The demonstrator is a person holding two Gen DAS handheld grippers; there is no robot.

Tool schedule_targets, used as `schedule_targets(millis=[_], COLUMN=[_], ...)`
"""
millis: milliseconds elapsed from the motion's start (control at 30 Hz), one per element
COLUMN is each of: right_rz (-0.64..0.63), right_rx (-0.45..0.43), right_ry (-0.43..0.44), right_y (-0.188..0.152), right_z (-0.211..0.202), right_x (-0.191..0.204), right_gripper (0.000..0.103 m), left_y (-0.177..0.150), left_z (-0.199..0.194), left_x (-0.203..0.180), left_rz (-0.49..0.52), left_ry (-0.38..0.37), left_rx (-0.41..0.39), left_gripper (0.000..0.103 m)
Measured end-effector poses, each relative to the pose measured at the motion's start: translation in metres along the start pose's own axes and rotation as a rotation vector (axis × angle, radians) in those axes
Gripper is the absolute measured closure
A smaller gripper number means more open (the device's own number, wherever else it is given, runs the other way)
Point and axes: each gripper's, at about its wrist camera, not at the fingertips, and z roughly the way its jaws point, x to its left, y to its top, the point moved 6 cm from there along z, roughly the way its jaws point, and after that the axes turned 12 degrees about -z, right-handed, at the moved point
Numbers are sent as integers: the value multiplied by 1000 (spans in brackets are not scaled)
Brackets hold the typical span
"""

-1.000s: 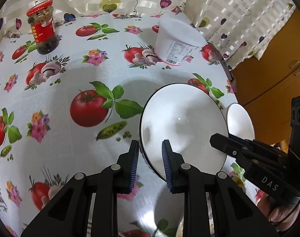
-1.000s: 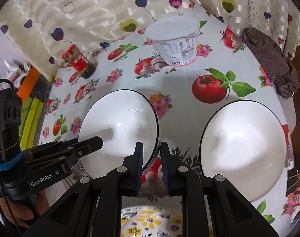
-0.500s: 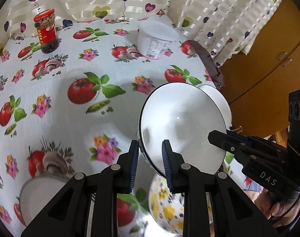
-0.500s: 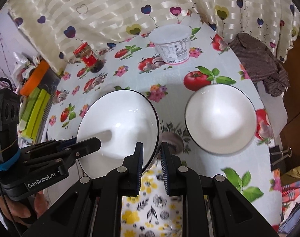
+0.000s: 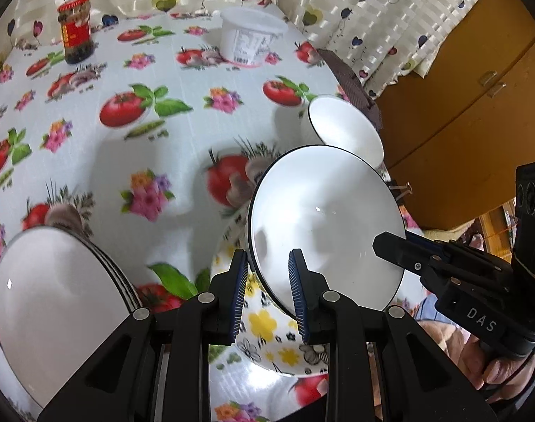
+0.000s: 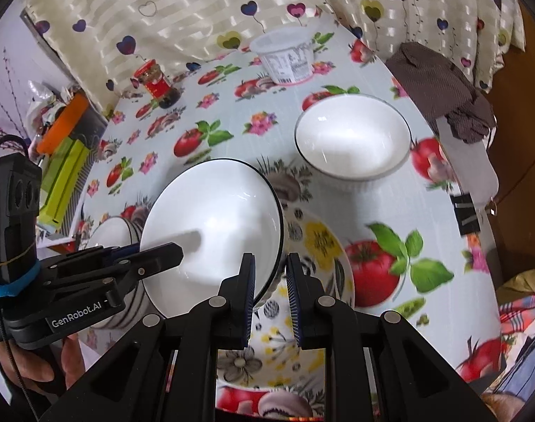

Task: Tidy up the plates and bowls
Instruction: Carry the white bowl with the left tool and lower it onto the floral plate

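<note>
A white bowl with a black rim (image 5: 323,218) (image 6: 214,218) hangs tilted above a flowered plate (image 5: 285,355) (image 6: 320,242). My left gripper (image 5: 267,263) is shut on the bowl's near rim. My right gripper (image 6: 271,263) is shut on the opposite rim, and in the left wrist view it reaches in from the right. A second white bowl (image 5: 341,130) (image 6: 353,140) stands on the tablecloth farther back. A stack of bowls (image 5: 52,299) (image 6: 109,235) sits to the left of the plate.
At the back stand a red-lidded jar (image 5: 75,30) (image 6: 154,84) and a white tub (image 5: 249,38) (image 6: 288,56). A brown cloth (image 6: 439,88) and a binder clip (image 6: 464,211) lie at the table's right edge, beside a wooden cabinet (image 5: 460,105).
Both grippers have carried the bowl back toward the near side of the table. The flowered plate and the stack of bowls have come into view under and beside it.
</note>
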Motion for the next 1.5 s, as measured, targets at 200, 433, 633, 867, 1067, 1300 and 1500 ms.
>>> schedule_targets(millis=[200, 433, 633, 867, 1067, 1300, 1500], right_rz=[6, 9, 12, 17, 2, 6, -2], right_rx=[19, 38, 48, 55, 58, 44, 10], right_ry=[4, 6, 9, 13, 5, 27, 35], right_y=[-20, -29, -32, -34, -36, -37, -35], right_z=[3, 9, 13, 18, 21, 22, 15], right_x=[-2, -5, -8, -13, -14, -16, -16], right_gripper=[86, 86, 85, 85, 85, 82, 66], left_y=[-18, -27, -31, -30, -31, -31, -32], left_z=[9, 19, 27, 29, 29, 28, 24], left_x=[1, 2, 4, 2, 2, 4, 7], left_rz=[5, 4, 1, 3, 5, -7, -28], left_ry=[11, 17, 23, 18, 11, -15, -51], left_rx=[17, 38, 56, 53, 45, 44, 30], left_gripper=[78, 78, 78, 78, 78, 78, 78])
